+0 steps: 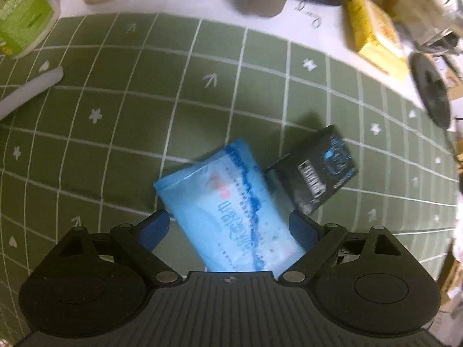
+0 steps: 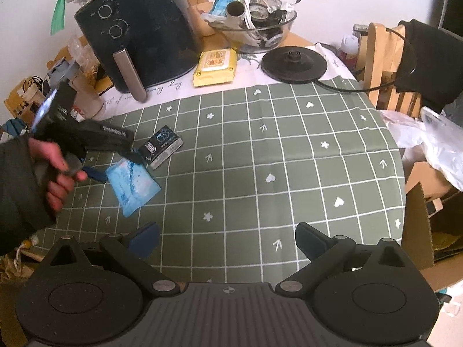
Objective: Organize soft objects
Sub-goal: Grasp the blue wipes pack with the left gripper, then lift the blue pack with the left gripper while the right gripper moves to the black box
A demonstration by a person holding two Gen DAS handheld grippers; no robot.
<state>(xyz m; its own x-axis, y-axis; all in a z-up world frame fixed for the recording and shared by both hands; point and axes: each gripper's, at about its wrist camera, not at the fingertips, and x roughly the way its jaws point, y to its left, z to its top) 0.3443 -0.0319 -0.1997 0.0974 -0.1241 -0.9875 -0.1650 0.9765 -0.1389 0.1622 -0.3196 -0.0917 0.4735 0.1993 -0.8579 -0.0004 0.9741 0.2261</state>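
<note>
A soft blue tissue pack (image 1: 228, 205) lies flat on the green checked tablecloth (image 1: 115, 115), with a small black box (image 1: 315, 170) touching its right side. My left gripper (image 1: 228, 230) points down over the pack, open, one blue pad on each side of it, neither clearly pressing. In the right wrist view a hand holds that left gripper (image 2: 115, 164) at the far end of the blue pack (image 2: 133, 185), next to the black box (image 2: 162, 146). My right gripper (image 2: 227, 238) hovers open over the near part of the cloth, nothing between its fingers.
At the back stand a black air fryer (image 2: 139, 29), a yellow wipes pack (image 2: 215, 68), a kettle base (image 2: 293, 63) and a glass bowl (image 2: 254, 29) of odds and ends. A cardboard box (image 2: 419, 231) and plastic bag (image 2: 434, 141) sit off the table's right edge.
</note>
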